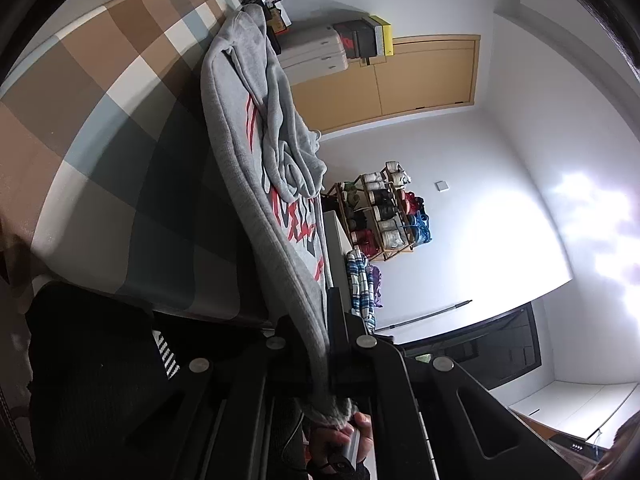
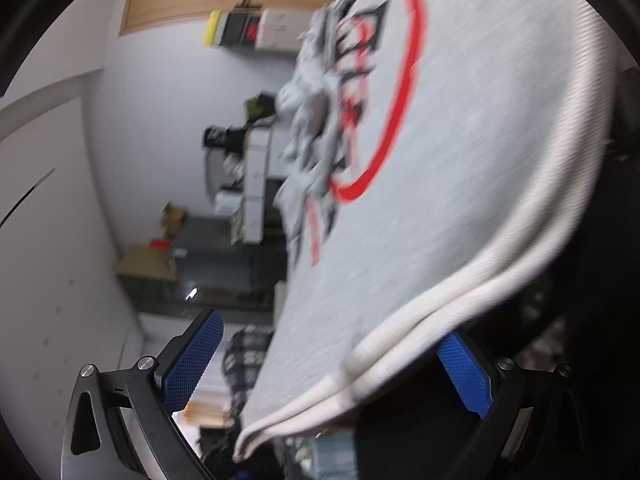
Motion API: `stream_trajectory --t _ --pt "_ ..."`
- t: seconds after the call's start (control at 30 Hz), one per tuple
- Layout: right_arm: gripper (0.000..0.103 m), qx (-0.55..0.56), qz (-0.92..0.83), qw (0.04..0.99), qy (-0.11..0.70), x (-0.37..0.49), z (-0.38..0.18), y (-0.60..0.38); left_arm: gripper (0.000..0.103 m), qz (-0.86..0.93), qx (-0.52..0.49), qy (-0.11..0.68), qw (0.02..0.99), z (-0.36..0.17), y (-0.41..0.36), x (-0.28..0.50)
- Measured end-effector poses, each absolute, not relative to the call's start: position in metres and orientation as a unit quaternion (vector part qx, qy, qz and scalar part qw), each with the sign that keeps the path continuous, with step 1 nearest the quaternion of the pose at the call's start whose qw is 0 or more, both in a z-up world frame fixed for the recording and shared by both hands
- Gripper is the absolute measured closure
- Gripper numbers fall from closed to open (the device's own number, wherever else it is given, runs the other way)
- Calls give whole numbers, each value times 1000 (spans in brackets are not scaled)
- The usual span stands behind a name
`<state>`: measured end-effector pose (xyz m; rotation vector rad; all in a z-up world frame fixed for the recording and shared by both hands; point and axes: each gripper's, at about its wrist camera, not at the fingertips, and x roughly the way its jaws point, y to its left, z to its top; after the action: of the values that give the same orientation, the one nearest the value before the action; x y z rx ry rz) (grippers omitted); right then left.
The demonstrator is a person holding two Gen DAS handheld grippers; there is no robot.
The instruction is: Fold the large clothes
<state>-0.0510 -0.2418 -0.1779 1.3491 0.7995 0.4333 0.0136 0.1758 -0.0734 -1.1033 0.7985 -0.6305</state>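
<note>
step: second hem corner being taken | grey sweatshirt (image 1: 256,184) draped over checked bed (image 1: 100,92) | left tongs (image 1: 320,344) clamped on its hem | right tongs (image 2: 328,364) wide open, straddling ribbed hem (blurred) | next: close, lift together

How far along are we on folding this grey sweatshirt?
Early. Done: the left gripper is shut on the grey sweatshirt, which hangs bunched beside the checked bed cover. In hand: the right gripper is open around its ribbed hem. Left: grip, spread, fold.
</note>
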Motion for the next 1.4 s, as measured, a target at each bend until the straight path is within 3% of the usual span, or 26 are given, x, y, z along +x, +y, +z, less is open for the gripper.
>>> stream_trajectory --t 0.2,0.43,0.73,1.07,1.23,1.4 --pt "0 631 173 682 326 -45 -184 -260 103 -280 -490 368 739 -69 178 15" --pt "0 570 97 767 278 -59 -158 -288 103 -266 -484 376 744 -75 184 16" --pt "0 591 53 752 288 -61 -194 -359 103 -255 -470 386 752 -81 181 16" --pt "0 544 6 788 289 -68 -208 -421 103 -281 -443 371 766 -76 167 22" --pt "0 527 42 804 272 -61 -197 -425 103 -286 -414 359 786 -63 161 24" --pt "0 454 -36 850 266 -57 -179 -421 103 -289 -402 362 790 -62 155 29"
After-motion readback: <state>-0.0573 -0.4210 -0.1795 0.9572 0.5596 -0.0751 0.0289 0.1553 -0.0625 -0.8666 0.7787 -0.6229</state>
